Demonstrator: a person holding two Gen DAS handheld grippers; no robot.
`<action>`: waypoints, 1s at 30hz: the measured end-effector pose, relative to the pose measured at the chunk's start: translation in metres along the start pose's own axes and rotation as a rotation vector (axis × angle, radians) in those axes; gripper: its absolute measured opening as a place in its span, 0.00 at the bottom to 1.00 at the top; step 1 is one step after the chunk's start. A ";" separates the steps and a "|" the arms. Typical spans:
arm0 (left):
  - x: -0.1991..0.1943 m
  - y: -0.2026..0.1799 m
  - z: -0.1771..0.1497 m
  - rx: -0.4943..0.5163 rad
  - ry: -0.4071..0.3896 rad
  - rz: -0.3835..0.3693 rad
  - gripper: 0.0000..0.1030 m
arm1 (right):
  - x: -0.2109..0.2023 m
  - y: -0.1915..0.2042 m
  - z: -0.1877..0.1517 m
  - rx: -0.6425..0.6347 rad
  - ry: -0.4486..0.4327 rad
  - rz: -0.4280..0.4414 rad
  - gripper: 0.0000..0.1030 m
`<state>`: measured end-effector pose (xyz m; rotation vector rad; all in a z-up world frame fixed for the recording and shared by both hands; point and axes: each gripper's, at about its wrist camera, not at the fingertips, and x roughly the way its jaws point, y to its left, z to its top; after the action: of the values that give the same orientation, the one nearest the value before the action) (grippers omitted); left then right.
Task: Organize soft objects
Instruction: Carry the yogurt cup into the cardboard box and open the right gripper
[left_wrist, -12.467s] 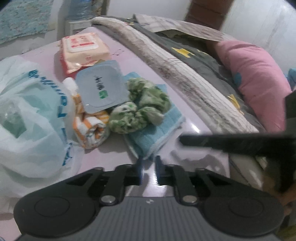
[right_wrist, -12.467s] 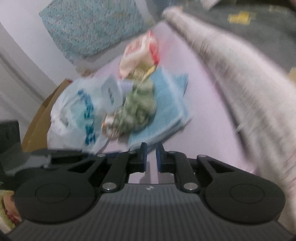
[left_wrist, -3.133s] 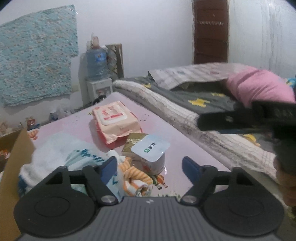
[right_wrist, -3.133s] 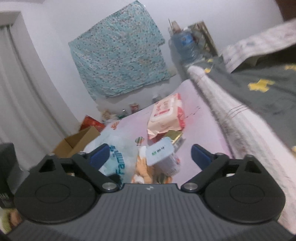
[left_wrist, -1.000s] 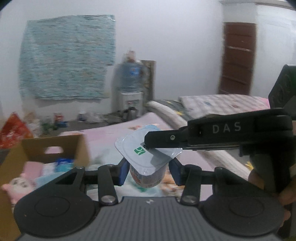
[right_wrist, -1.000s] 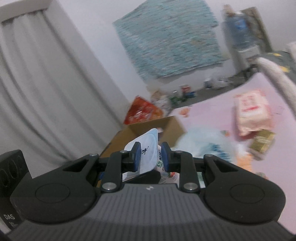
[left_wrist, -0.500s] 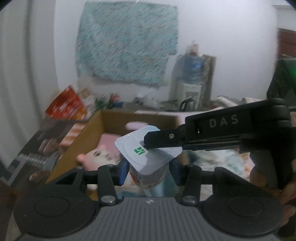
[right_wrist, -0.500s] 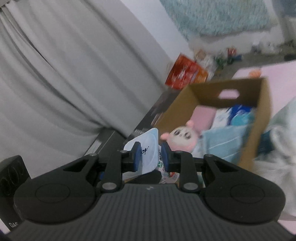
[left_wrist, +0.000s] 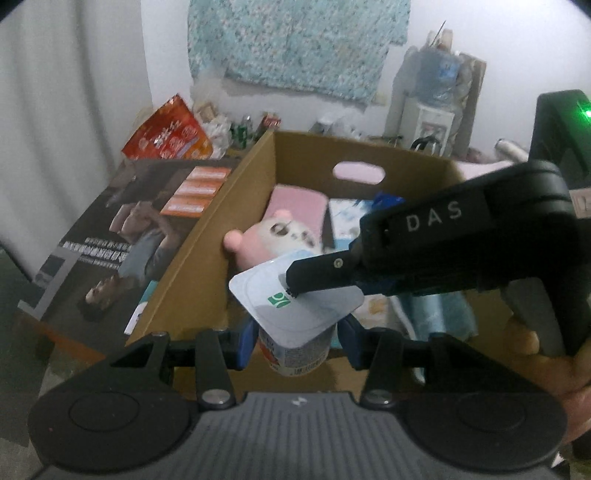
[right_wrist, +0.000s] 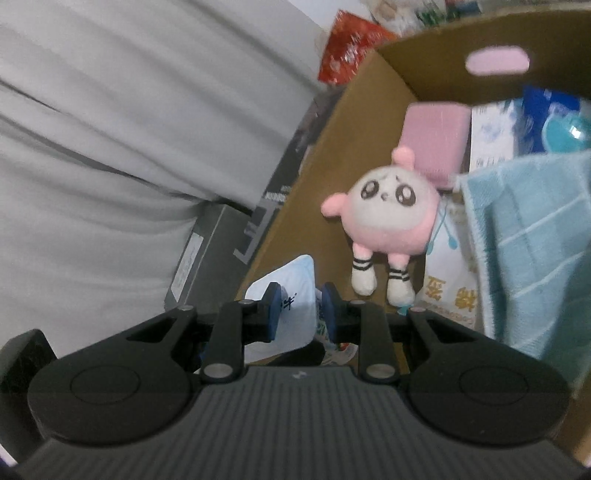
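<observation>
A white yogurt cup (left_wrist: 295, 347) with a pale blue foil lid (left_wrist: 306, 299) hangs over the near edge of an open cardboard box (left_wrist: 207, 258). My left gripper (left_wrist: 297, 341) is shut on the cup's body. My right gripper (right_wrist: 300, 310) is shut on the edge of the lid (right_wrist: 295, 277); its black finger (left_wrist: 321, 269) lies across the lid in the left wrist view. Inside the box (right_wrist: 332, 147) lie a pink and white plush toy (right_wrist: 388, 218), a light blue towel (right_wrist: 528, 240), a pink block (right_wrist: 436, 136) and tissue packs (right_wrist: 491, 136).
A dark printed box (left_wrist: 122, 236) lies left of the cardboard box. A red snack bag (left_wrist: 166, 133) and a water dispenser (left_wrist: 436, 99) stand at the back wall. A grey curtain (right_wrist: 110, 147) hangs on the left. A person's hand (left_wrist: 576, 376) holds the right gripper.
Both grippers have carried the cup leftward from above the pink bed surface to over the cardboard box and tipped downward. The grip on cup and lid is unchanged.
</observation>
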<state>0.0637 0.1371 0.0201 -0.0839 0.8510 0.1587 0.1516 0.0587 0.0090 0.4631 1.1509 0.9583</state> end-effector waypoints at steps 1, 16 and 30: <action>0.005 0.003 0.001 -0.003 0.012 0.004 0.47 | 0.004 -0.003 0.002 0.013 0.012 0.003 0.23; 0.019 0.008 -0.004 0.065 0.025 0.040 0.59 | 0.081 -0.065 0.013 0.262 0.149 0.049 0.25; -0.005 0.006 -0.003 0.084 -0.038 0.035 0.72 | 0.061 -0.058 0.024 0.240 0.086 0.087 0.26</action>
<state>0.0572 0.1422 0.0221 0.0123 0.8202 0.1564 0.2019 0.0815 -0.0588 0.6747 1.3395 0.9258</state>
